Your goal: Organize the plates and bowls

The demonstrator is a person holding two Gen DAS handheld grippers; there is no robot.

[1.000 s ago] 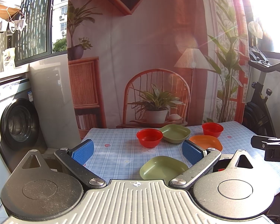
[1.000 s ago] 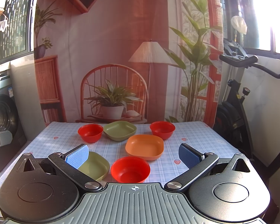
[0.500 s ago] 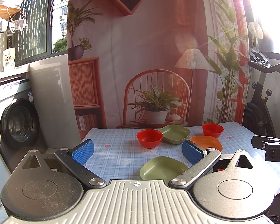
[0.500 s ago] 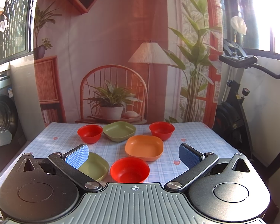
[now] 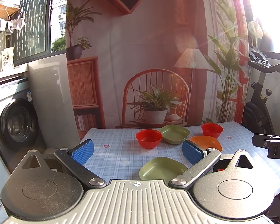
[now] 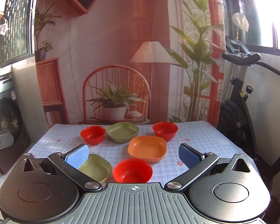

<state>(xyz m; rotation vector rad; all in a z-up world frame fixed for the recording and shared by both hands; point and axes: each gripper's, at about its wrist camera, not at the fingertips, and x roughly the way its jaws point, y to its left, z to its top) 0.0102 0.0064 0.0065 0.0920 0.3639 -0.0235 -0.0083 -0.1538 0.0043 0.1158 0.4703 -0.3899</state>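
Bowls (image 6: 132,170) and plates (image 6: 147,148) all empty, none stacked, on table (image 6: 205,140).

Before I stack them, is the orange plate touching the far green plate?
Apart. The right wrist view shows a strip of checked cloth between the orange plate and the far green plate.

Strong sunlight poured in from the upper right window (image 5: 270,9), blowing it out and casting reddish flare across the backdrop (image 5: 158,46). Edges bowed with fisheye distortion; the pictures stayed sharp.
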